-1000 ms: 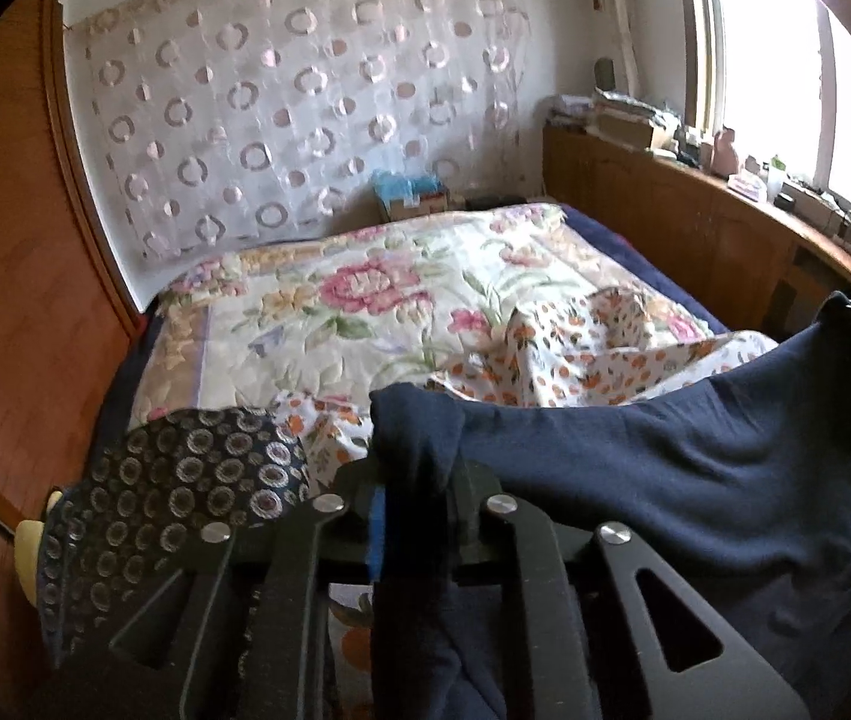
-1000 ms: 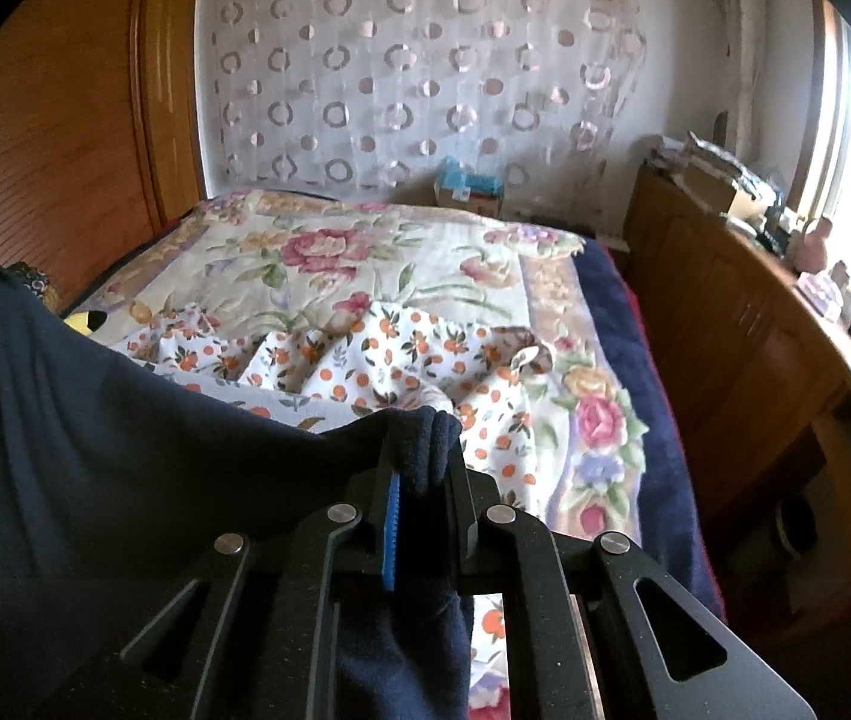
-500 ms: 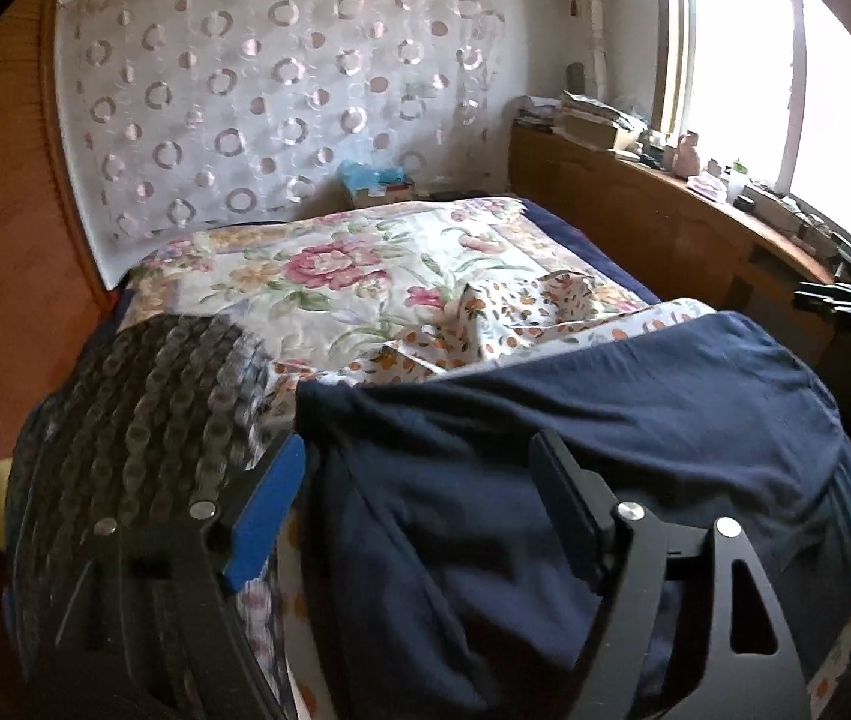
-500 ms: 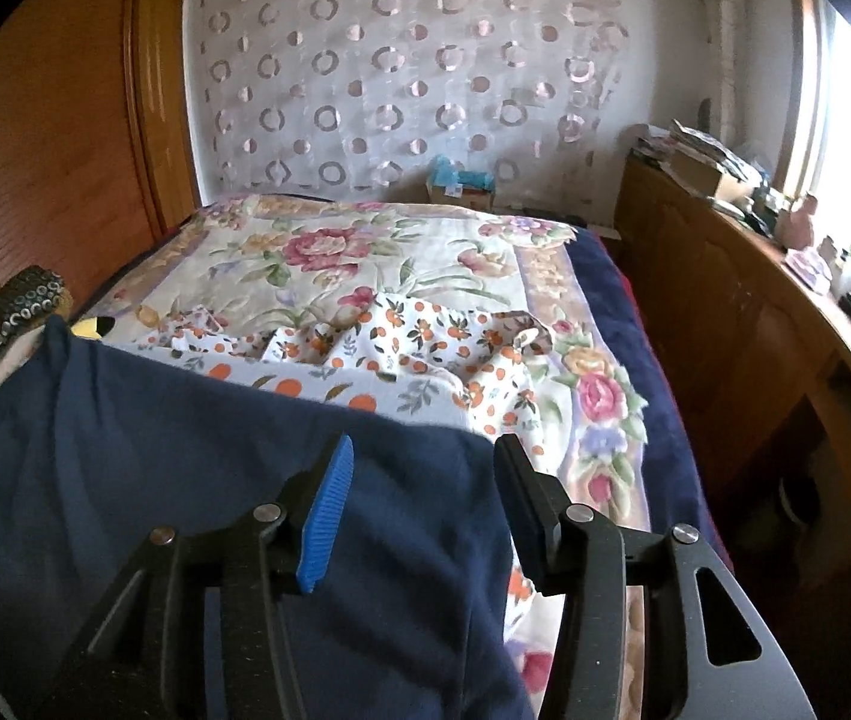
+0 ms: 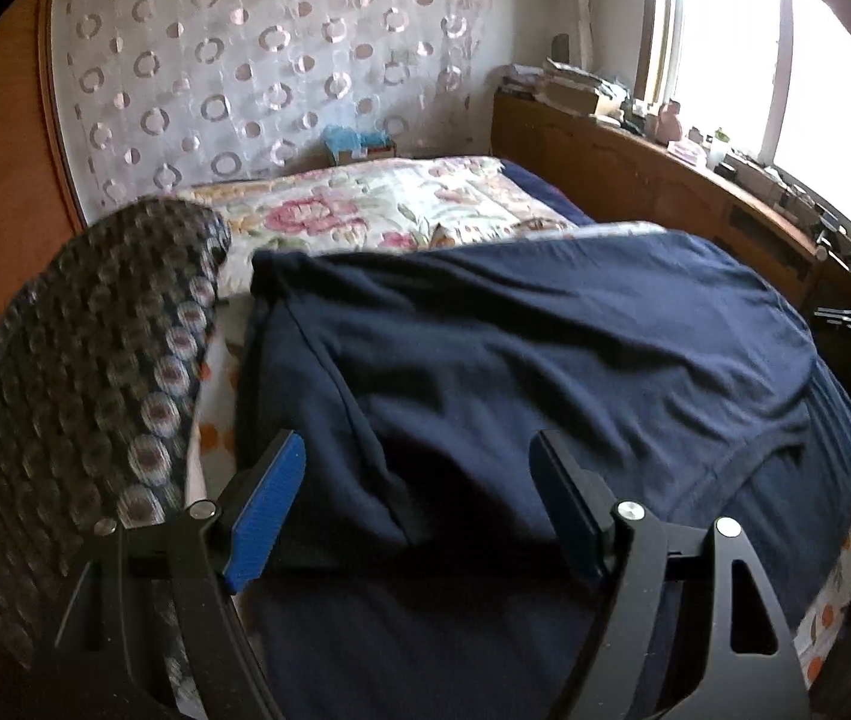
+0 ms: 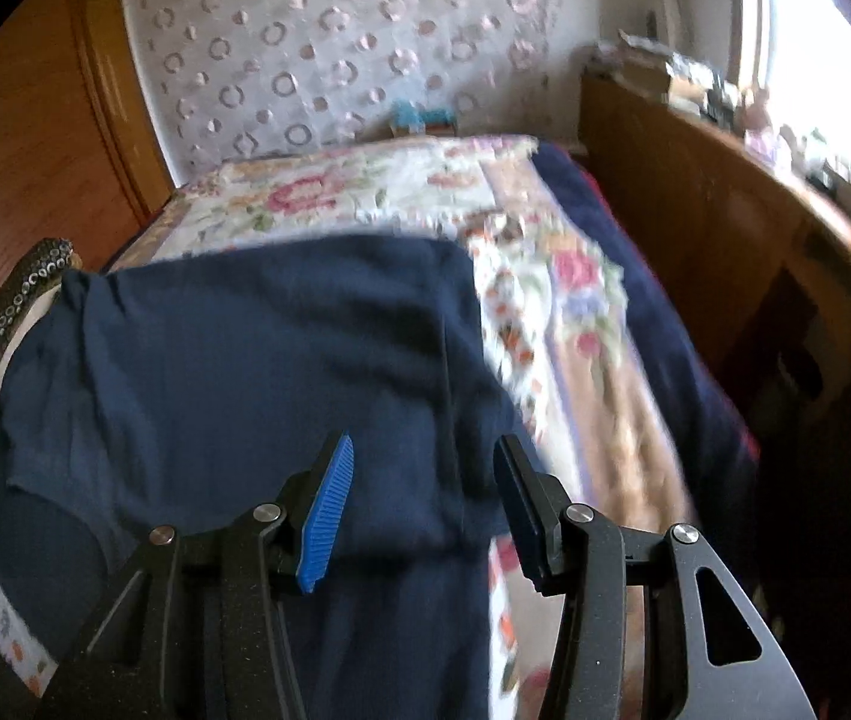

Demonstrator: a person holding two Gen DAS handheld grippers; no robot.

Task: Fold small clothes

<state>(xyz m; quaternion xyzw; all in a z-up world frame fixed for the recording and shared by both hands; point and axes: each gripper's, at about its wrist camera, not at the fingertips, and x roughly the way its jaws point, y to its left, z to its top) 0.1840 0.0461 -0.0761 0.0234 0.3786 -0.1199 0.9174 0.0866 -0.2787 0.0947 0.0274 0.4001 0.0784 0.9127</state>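
Observation:
A dark navy garment (image 5: 545,360) lies spread and folded over on the near end of the bed; it also shows in the right wrist view (image 6: 245,372). My left gripper (image 5: 419,504) is open above its near left part, holding nothing. My right gripper (image 6: 419,504) is open above its near right edge, holding nothing. A dark cloth with ring pattern (image 5: 95,390) lies just left of the navy garment. An orange-dotted white cloth (image 6: 509,324) lies under and beyond it.
The bed has a floral quilt (image 5: 365,204) and a dark blue edge (image 6: 653,324). A wooden sideboard (image 6: 725,228) with clutter runs along the right under the window. A wooden wardrobe (image 6: 23,138) stands left. A patterned curtain (image 5: 275,60) hangs behind.
Both grippers opened and let go of the navy garment, which dropped onto the bed. Both grippers have since drawn back and lower over it.

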